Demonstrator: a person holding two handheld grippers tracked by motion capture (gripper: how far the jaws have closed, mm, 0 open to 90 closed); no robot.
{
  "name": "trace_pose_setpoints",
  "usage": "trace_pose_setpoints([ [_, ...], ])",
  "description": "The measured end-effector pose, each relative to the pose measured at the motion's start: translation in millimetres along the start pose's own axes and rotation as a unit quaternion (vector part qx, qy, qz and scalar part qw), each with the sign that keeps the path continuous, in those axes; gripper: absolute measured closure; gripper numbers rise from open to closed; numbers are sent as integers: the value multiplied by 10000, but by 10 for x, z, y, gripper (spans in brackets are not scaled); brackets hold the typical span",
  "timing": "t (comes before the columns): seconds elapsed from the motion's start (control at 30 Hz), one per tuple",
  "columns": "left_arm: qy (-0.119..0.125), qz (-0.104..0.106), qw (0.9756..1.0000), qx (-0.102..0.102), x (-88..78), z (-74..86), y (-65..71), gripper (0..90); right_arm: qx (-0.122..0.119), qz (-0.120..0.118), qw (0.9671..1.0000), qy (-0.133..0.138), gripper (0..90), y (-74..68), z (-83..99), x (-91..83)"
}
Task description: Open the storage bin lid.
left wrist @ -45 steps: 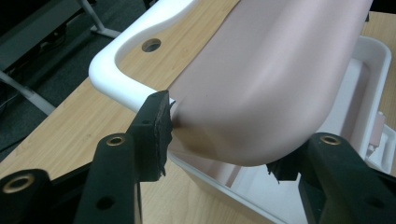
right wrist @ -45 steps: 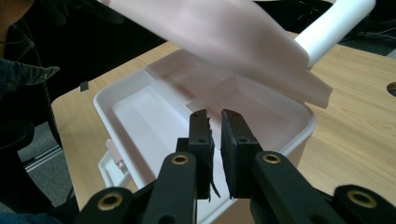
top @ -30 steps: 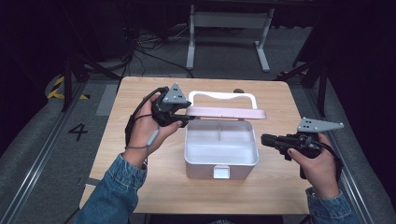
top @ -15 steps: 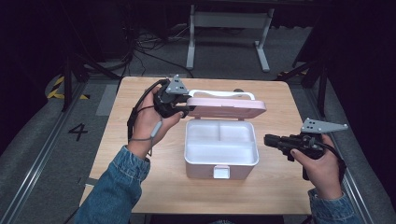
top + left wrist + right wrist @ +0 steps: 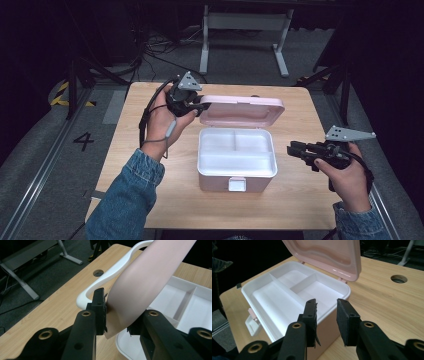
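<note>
Left tongs (image 5: 117, 315) are pinching the pink plastic lid (image 5: 241, 110), propping it over the white box (image 5: 236, 159); right tongs (image 5: 326, 312), just beside the box, have just been opening, empty.

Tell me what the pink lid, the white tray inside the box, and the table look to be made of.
Pink lid: likely moulded plastic, smooth satin; soft highlights, rounded edges.
White tray: likely plastic, slightly glossy; thin moulded dividers.
Table: wood-look top, matte; printed or real grain, cannot tell which.
</note>
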State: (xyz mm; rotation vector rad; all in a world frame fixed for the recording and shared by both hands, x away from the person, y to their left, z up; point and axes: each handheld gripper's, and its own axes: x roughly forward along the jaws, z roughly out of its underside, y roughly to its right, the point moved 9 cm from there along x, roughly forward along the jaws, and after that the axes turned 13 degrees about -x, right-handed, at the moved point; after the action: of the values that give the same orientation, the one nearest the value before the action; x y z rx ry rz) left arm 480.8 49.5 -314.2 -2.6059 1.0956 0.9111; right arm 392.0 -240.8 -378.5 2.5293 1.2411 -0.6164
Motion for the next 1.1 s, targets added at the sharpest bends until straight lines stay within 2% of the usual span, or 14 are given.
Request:
trace_pose_setpoints([
  [0.17,63,8,9999,-128,23,-23,-33,743,-73,166,9994,-300,640,92,115,-11],
  [0.3,98,38,9997,-237,49,-37,-59,747,-46,302,9986,-427,617,172,184,-42],
  [0.57,166,27,9991,-383,108,-60,-126,757,75,306,9986,-427,613,219,221,-81],
  [0.73,220,-105,9990,-362,151,-69,-160,759,96,289,9986,-427,614,219,228,-79],
  [1.1,272,-274,9982,-460,261,-109,-250,746,71,204,9990,-381,615,171,193,-62],
])
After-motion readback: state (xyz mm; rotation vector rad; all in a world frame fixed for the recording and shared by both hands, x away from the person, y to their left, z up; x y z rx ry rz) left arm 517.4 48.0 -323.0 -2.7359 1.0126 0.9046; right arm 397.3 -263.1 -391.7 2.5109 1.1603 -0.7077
